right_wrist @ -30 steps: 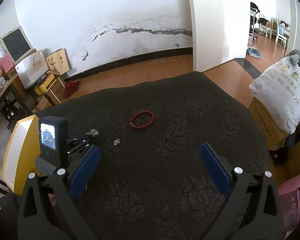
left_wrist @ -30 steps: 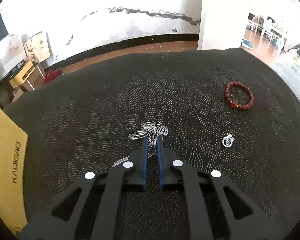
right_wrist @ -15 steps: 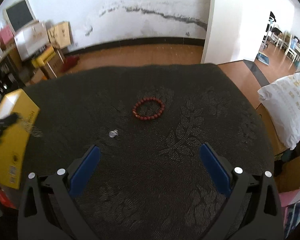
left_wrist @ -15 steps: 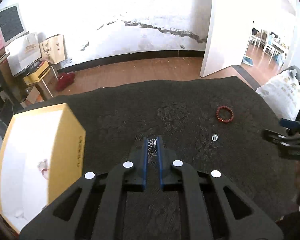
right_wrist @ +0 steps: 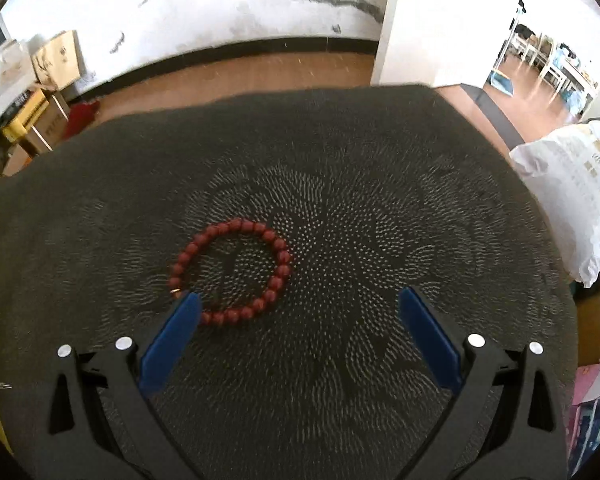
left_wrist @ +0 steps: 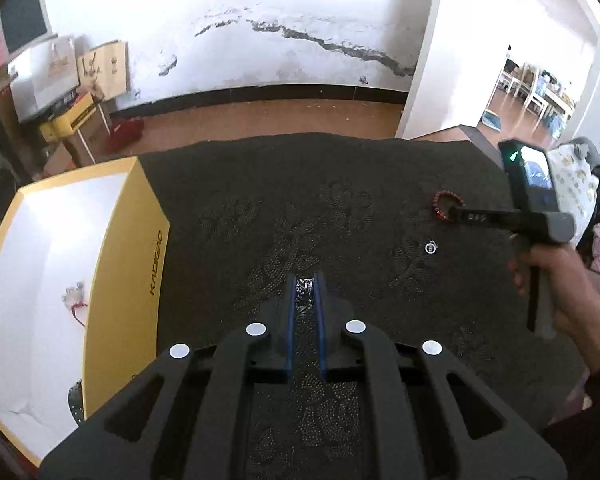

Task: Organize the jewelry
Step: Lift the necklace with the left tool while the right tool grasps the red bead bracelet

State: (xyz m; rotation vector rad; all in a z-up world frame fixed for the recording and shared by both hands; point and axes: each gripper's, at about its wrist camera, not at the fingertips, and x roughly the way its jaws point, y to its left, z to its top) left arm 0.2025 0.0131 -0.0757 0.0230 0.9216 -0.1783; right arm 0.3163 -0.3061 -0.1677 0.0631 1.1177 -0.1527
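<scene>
My left gripper point(left_wrist: 305, 280) is shut on a silver chain necklace point(left_wrist: 304, 287), held above the dark patterned cloth point(left_wrist: 300, 208). An open yellow box point(left_wrist: 128, 264) with a white inside stands to its left and holds a small piece of jewelry point(left_wrist: 74, 294). A red bead bracelet point(right_wrist: 232, 272) lies on the cloth. My right gripper point(right_wrist: 298, 306) is open just above it, its left finger point(right_wrist: 172, 336) over the bracelet's near left edge. The bracelet point(left_wrist: 444, 206) and a small silver ring point(left_wrist: 431, 247) also show in the left wrist view, with the right gripper point(left_wrist: 454, 212) over the bracelet.
A white printed bag point(right_wrist: 580, 200) sits past the cloth's right edge. Cardboard boxes point(left_wrist: 80, 80) stand on the wooden floor by the far wall. A white door point(left_wrist: 432, 48) stands open at the back right.
My left gripper has lifted the necklace and pulled back and left, bringing the yellow box more into view. My right gripper has moved forward and down to the red bracelet.
</scene>
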